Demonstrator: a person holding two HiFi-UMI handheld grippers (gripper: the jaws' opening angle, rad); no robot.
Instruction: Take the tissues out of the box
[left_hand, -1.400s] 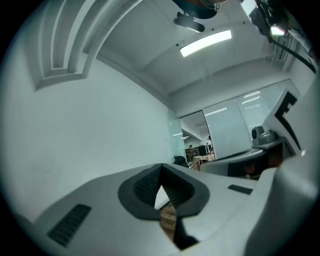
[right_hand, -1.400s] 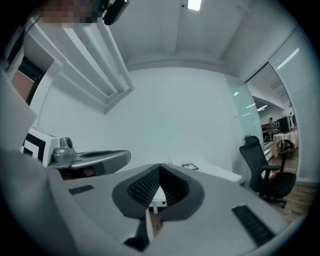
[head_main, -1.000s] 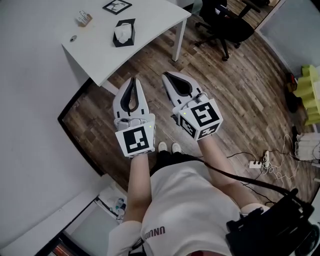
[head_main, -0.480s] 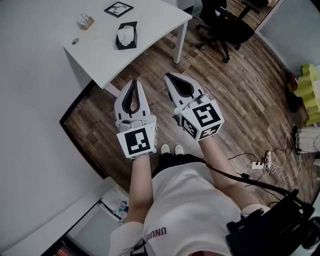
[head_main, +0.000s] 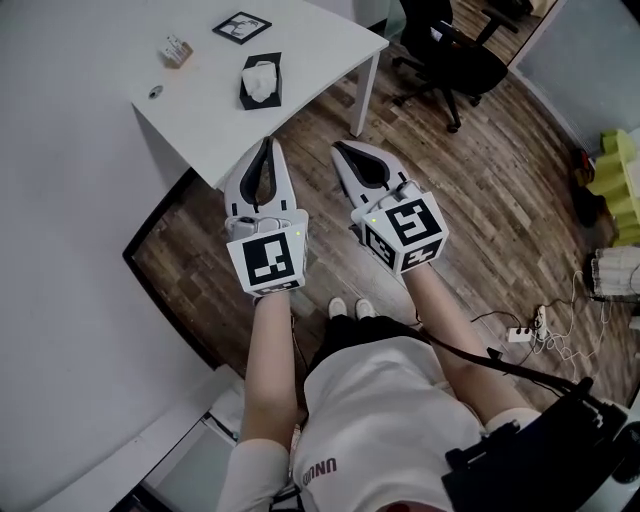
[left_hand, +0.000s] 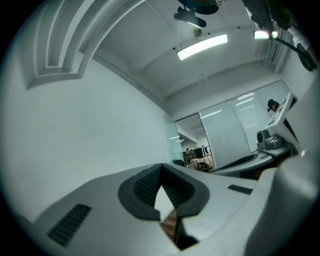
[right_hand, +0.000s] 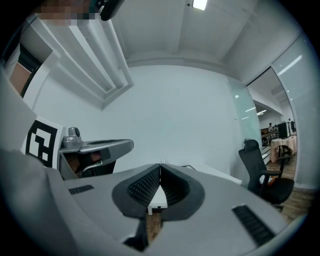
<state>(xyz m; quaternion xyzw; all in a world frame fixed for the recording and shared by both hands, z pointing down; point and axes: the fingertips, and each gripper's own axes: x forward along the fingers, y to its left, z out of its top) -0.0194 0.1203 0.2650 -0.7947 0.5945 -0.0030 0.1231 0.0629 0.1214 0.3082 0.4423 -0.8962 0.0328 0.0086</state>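
A black tissue box (head_main: 262, 79) with a white tissue sticking up from its slot lies on the white table (head_main: 215, 110) at the top of the head view. Both grippers are held out over the wooden floor, short of the table's near edge. My left gripper (head_main: 266, 141) points at the table with its jaws meeting at the tips and nothing between them. My right gripper (head_main: 338, 148) sits beside it, jaws also together and empty. In the right gripper view the table edge (right_hand: 159, 200) shows past the closed tips (right_hand: 160, 165); the left gripper's tips (left_hand: 161, 165) are closed too.
On the table lie a framed marker card (head_main: 241, 26), a small box (head_main: 177, 49) and a small round object (head_main: 154, 92). A black office chair (head_main: 455, 55) stands right of the table. Cables and a power strip (head_main: 520, 333) lie on the floor at right.
The table and tissue box have shifted lower and closer in the head view as the person steps toward them. Both grippers stay shut, held side by side.
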